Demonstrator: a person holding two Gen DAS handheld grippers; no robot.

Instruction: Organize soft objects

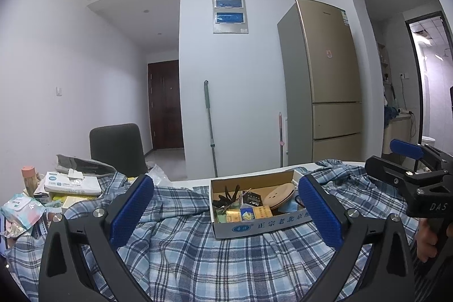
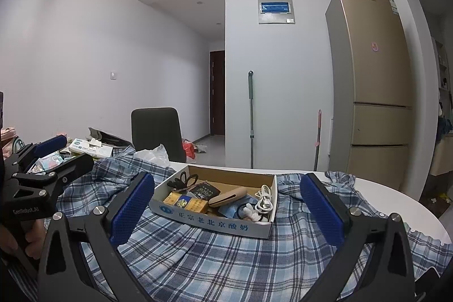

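A blue and white plaid shirt [image 1: 198, 248] lies spread and rumpled over the white table; it fills the lower right wrist view too [image 2: 226, 259]. A shallow cardboard box [image 1: 254, 225] of small items sits on the shirt, also in the right wrist view [image 2: 215, 222]. My left gripper [image 1: 226, 205] is open and empty, held above the shirt with the box beyond its fingers. My right gripper [image 2: 226, 205] is open and empty, likewise above the shirt. Each gripper shows in the other's view, the right one [image 1: 410, 169] and the left one [image 2: 53, 157].
Tissue boxes [image 1: 73, 183], a wipes pack [image 1: 22, 208] and a bottle [image 1: 28, 177] crowd the table's left end. A dark chair [image 2: 157, 132] stands behind the table. A gold fridge [image 2: 373, 81], a mop [image 2: 251, 118] and the table's curved right edge [image 2: 410, 203] are beyond.
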